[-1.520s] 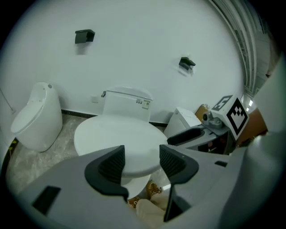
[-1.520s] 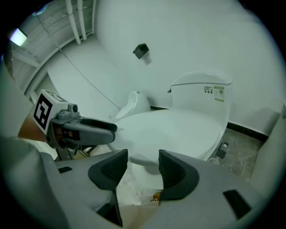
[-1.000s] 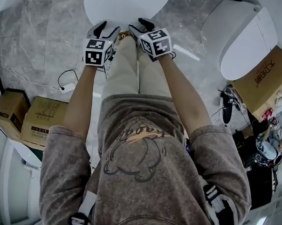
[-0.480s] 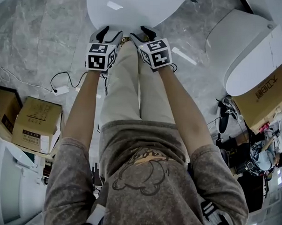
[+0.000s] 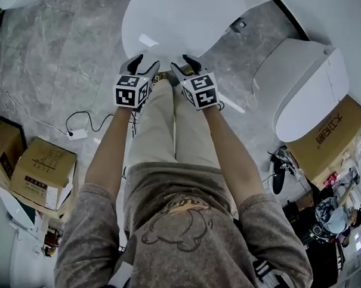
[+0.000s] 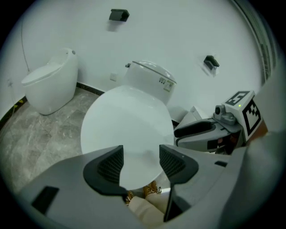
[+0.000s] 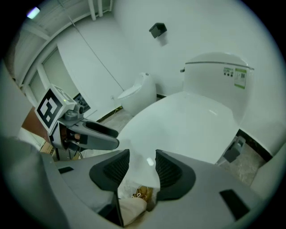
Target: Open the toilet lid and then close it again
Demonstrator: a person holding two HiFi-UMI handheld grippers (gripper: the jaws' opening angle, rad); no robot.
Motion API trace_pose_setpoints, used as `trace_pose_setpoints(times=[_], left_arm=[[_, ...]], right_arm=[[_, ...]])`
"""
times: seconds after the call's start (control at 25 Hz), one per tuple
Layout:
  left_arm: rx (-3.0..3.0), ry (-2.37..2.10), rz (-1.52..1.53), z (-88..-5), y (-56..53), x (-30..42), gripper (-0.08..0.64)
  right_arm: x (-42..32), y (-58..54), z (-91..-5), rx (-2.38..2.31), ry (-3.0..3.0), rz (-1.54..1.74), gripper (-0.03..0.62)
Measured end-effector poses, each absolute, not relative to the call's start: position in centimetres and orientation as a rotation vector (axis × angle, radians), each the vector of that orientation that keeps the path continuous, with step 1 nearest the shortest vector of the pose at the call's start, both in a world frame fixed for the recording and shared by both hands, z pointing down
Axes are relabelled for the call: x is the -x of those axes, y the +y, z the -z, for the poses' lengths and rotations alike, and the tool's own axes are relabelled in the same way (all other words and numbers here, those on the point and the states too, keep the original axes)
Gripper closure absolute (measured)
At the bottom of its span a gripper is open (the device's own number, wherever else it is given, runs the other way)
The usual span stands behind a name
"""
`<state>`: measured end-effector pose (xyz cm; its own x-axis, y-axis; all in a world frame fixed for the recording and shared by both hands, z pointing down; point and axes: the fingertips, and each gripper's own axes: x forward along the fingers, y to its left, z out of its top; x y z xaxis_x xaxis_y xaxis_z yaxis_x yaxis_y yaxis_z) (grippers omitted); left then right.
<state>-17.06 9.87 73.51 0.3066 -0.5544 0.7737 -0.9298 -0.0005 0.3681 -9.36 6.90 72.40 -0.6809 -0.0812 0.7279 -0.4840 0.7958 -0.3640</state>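
A closed white toilet lid [image 5: 180,21] is seen at the top of the head view, its rounded front edge lying just ahead of both grippers, with the person's beige trouser legs [image 5: 169,128] drawn up close to it. Open grey marble floor [image 5: 58,63] is left to the lid's left, where only a cable and plug [image 5: 79,132] are laid. To the right, a narrower strip of floor is bounded by a second white toilet [image 5: 303,80]. The left gripper [image 6: 140,163] is held with its jaws well apart, nothing pressed by the pads, and the lid's front edge is framed in the gap. The right gripper [image 7: 143,167] is caught with its jaws closing, the lid's rim seen between them but not pinched. Closed cardboard boxes [image 5: 42,173] are set at the left edge, and a printed box [image 5: 333,138] is set beside the second toilet; their contents cannot be seen. The lid is smooth, glossy and oval, shut flat in front of the tank [image 6: 149,80].
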Motion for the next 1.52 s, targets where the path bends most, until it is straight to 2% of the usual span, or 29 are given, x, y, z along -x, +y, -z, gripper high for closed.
trace_pose_setpoints(times=[0.4, 0.76, 1.0, 1.04, 1.12, 1.24, 1.52], left_arm=[[-1.894, -1.497, -0.368, -50.2, 2.2, 17.4, 0.314], [-2.163, -1.44, -0.154, -31.6, 0.2, 15.0, 0.316], [-2.285, -1.457, -0.12, -26.9, 2.2, 14.8, 0.316], [-2.296, -1.487, -0.102, -26.4, 2.5, 15.2, 0.339], [-2.318, -1.548, -0.061, -25.7, 3.1, 16.1, 0.471], [-2.323, -1.598, -0.031, -25.3, 3.5, 16.8, 0.542], [-2.336, -1.673, -0.071, -26.7, 3.7, 16.4, 0.551]], right_arm=[[6.4, -2.4, -49.5, -0.693, -2.516, -0.625, 0.401], [2.7, -4.1, -30.7, -0.805, -2.751, -0.489, 0.401], [0.5, -2.3, -25.7, -0.879, -2.855, -0.443, 0.407], [0.0, -1.9, -25.5, -0.893, -2.857, -0.42, 0.426], [-1.1, -1.2, -25.5, -0.926, -2.848, -0.374, 0.476], [-2.4, -0.5, -25.2, -0.995, -2.848, -0.326, 0.549], [-3.9, -0.2, -26.9, -1.115, -2.82, -0.309, 0.563]])
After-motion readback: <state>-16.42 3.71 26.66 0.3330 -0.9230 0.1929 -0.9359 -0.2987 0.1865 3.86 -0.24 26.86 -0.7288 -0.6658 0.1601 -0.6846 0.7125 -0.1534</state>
